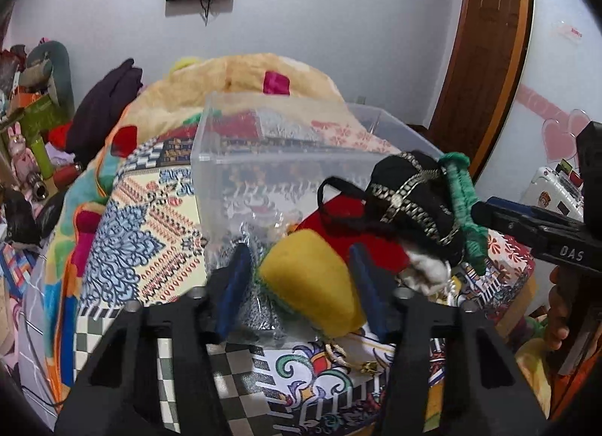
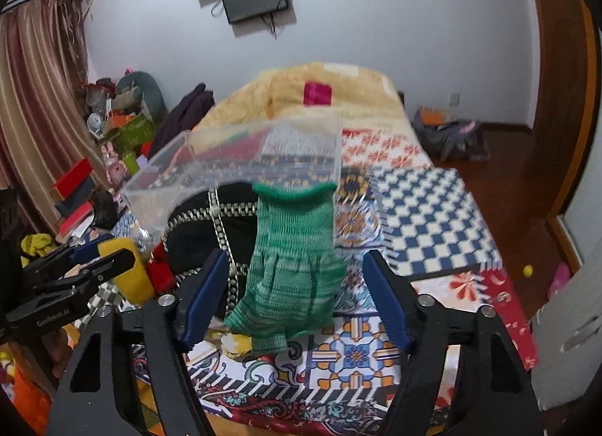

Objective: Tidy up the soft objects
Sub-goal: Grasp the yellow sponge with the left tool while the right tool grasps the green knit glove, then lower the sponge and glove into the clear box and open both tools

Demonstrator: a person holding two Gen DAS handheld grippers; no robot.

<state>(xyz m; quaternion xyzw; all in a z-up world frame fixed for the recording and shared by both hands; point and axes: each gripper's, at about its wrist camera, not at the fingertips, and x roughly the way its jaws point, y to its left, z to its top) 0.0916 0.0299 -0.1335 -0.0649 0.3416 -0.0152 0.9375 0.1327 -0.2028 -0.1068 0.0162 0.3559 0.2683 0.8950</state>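
A clear plastic bin (image 1: pixel 278 157) stands on the patterned bed. In front of it lie a yellow soft piece (image 1: pixel 312 285), a red cloth (image 1: pixel 350 225), a black cap with gold trim (image 1: pixel 410 199) and a green knit glove (image 1: pixel 462 206). My left gripper (image 1: pixel 301 285) is open with the yellow piece between its blue pads, not squeezed. In the right wrist view the green glove (image 2: pixel 293 259) stands between the open pads of my right gripper (image 2: pixel 297 296); the black cap (image 2: pixel 214 229) and bin (image 2: pixel 240 161) lie behind it. The right gripper also reaches in from the right in the left wrist view (image 1: pixel 526 225).
A silver mesh bag (image 1: pixel 259 308) lies by the left pad. A beige blanket (image 1: pixel 240 82) and dark cloth (image 1: pixel 109 97) lie at the bed's far end. Clutter fills the floor at left (image 1: pixel 34 123). A wooden door (image 1: pixel 485 48) stands at right.
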